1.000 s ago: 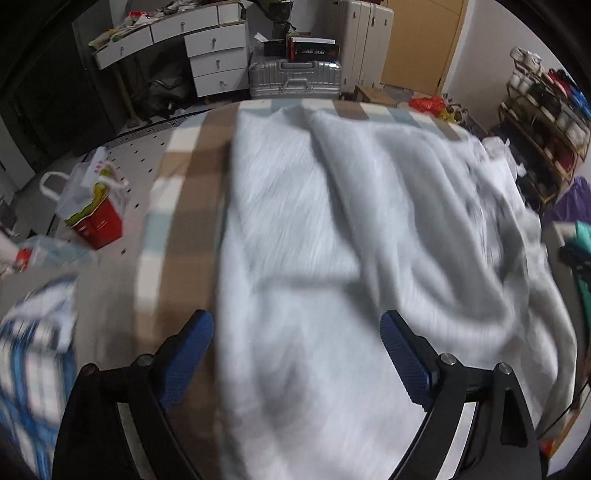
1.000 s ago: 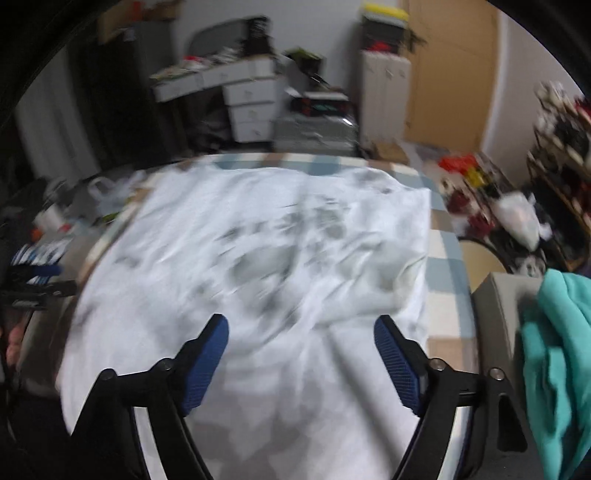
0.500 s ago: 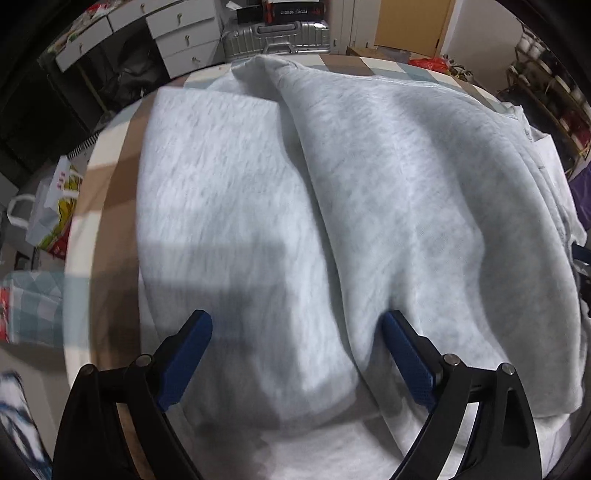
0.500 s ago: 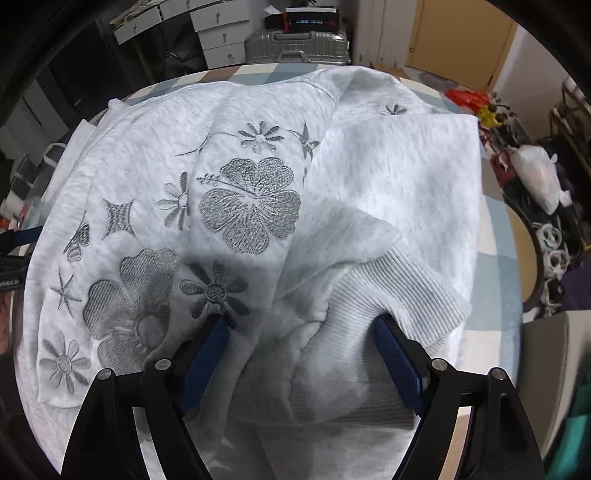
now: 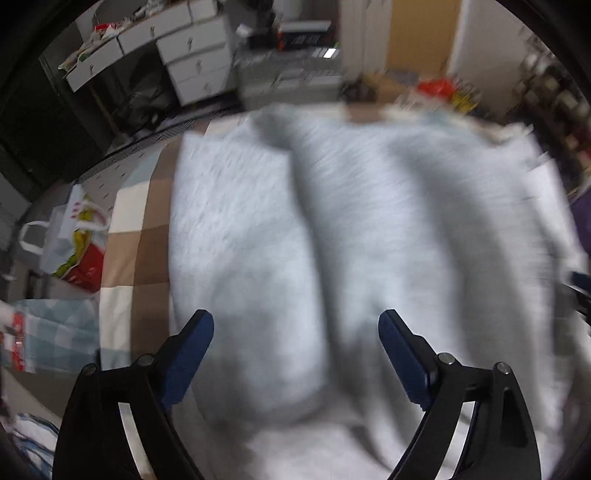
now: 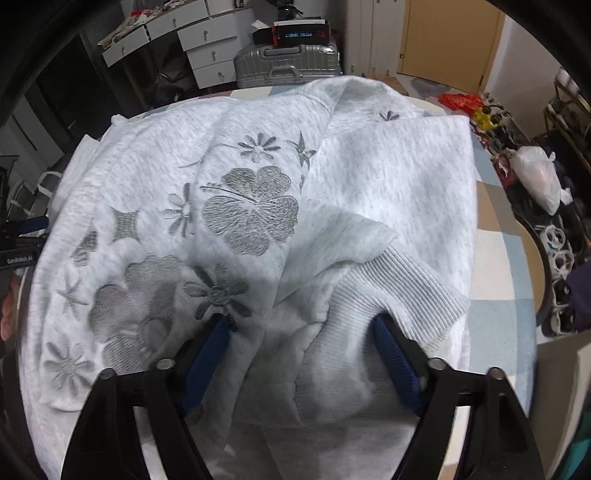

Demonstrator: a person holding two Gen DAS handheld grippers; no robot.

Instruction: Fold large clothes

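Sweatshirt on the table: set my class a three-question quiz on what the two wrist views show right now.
1. True or false: the sweatshirt bears grey embroidered flowers.
2. What lies between the fingers of the right hand-held gripper? A) the ribbed cuff and bunched cloth B) a plastic bag C) nothing
3. Fill in: beyond the table, under the black box, stands a silver ____.

Key: 1 true. 2 A; the jaws are closing with that cloth between them. 3 suitcase.
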